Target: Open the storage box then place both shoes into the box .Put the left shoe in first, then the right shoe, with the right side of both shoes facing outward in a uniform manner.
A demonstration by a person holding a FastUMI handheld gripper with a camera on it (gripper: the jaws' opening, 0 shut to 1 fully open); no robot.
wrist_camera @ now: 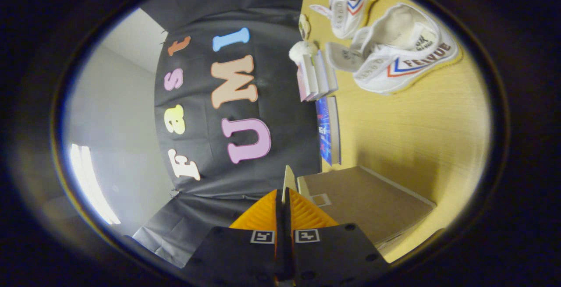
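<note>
At the near edge of the tabletop [407, 125], right under my gripper [284, 199], sits the storage box [363, 208], a flat brown cardboard thing with a pale lid. My view is rolled on its side, so the yellow tabletop stands to one side and the booth wall to the other. The orange fingers [263, 214] are pressed together, and a thin pale flap [288, 181] sticks up from between their tips. I judge it to be the edge of the box lid pinched in the jaws, though the contact itself is hidden behind the fingers and I cannot be sure both press on it.

So the step in hand looks like opening the box, and no shoe has gone in yet. Both white shoes lie well beyond the fingers toward the far corner of the tabletop: the nearer shoe [399, 54] on its side with the red and blue stripe up, the farther shoe [350, 4] just past it. I cannot say which is left and which is right from here.

Next I would need to swing the flap up and over until the box stays open, then let go and reach for the left shoe.

Between box and shoes, along the wall edge, stand a few books [317, 76] and a blue book [328, 129]. The box's near end is cut off beneath the gripper body.
</note>
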